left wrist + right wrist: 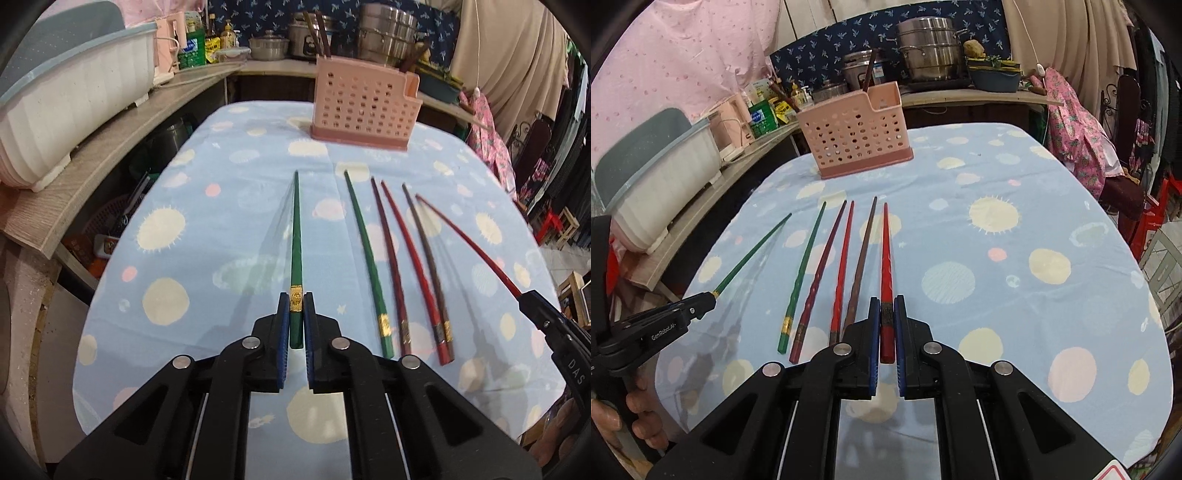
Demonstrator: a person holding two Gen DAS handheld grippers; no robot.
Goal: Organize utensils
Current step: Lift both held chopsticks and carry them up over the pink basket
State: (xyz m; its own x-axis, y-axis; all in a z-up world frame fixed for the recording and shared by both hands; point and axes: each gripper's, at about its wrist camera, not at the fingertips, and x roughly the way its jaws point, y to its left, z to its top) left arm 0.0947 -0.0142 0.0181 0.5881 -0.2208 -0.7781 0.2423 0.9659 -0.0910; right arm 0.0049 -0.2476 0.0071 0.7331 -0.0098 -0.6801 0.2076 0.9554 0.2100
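My left gripper (296, 301) is shut on the thick end of a green chopstick (296, 236), held above the blue dotted tablecloth (207, 229). My right gripper (887, 304) is shut on a red chopstick (886, 258), also lifted. Several chopsticks lie side by side between them: a green one (365, 251), a dark red one (391, 266), a red one (417, 273) and a brown one (428, 258). A pink perforated utensil holder (364, 103) stands at the table's far end with dark chopsticks (317, 33) in it. The holder also shows in the right wrist view (858, 134).
A white dish rack (70, 107) sits on a wooden shelf (110, 155) along the left. Bottles, pots and steel steamers (388, 33) line the back counter. A chair with pink fabric (1082, 147) stands at the right edge. The tablecloth (1015, 258) shows to the right.
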